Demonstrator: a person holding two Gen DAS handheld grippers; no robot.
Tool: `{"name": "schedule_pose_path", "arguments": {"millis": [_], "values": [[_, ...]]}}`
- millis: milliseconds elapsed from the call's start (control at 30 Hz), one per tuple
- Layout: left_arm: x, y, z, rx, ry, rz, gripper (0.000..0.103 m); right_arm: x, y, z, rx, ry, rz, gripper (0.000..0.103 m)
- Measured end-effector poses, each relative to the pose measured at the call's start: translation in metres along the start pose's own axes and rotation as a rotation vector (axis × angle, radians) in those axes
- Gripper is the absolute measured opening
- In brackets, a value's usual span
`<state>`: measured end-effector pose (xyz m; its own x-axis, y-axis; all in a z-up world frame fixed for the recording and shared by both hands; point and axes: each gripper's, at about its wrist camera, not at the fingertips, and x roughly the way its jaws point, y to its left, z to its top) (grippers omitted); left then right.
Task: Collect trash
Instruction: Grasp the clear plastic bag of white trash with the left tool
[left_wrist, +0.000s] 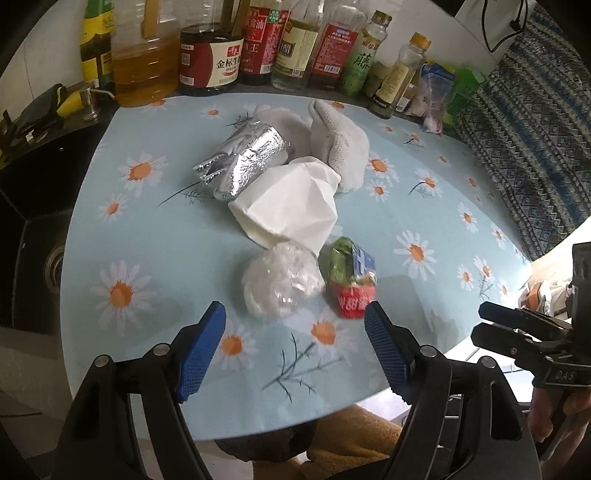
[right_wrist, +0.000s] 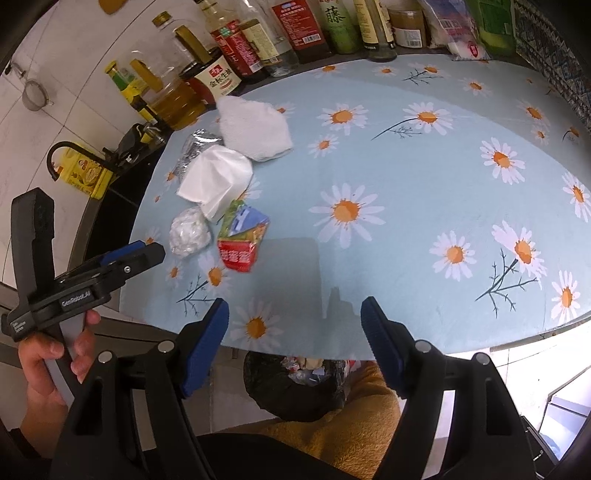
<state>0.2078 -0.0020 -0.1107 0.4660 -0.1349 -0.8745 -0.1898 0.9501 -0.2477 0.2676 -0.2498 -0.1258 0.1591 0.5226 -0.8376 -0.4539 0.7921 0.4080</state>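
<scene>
Trash lies in a row on the daisy tablecloth: a clear plastic wad, a crushed red-green carton, a white tissue, a foil wrapper and a white cloth. My left gripper is open and empty just short of the plastic wad. My right gripper is open and empty over the table's near edge; the same trash shows to its left: plastic wad, carton, tissue. A black-lined bin with trash sits below the edge.
Oil and sauce bottles line the back of the table. A dark sink lies to the left. A patterned cloth hangs at the right. A yellow towel lies beside the bin.
</scene>
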Motion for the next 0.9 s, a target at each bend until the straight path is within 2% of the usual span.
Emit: {"name": "schedule_pose_path", "arguments": {"millis": [500,733,800,900], "values": [[0.043,0.001,0.02,-0.008,0.065,0.075,0.075,0.009,-0.022,0.018,0.026,0.021,0.004,0.074],[0.052,0.002,0.024,-0.011,0.079,0.088,0.073,0.013,-0.027,0.022,0.025,0.028,0.0,0.074],[0.053,0.001,0.024,-0.008,0.084,0.083,0.063,0.014,-0.028,0.023,0.022,0.029,-0.002,0.074],[0.057,0.001,0.023,-0.007,0.09,0.086,0.061,0.015,-0.029,0.024,0.023,0.033,-0.001,0.074]]}}
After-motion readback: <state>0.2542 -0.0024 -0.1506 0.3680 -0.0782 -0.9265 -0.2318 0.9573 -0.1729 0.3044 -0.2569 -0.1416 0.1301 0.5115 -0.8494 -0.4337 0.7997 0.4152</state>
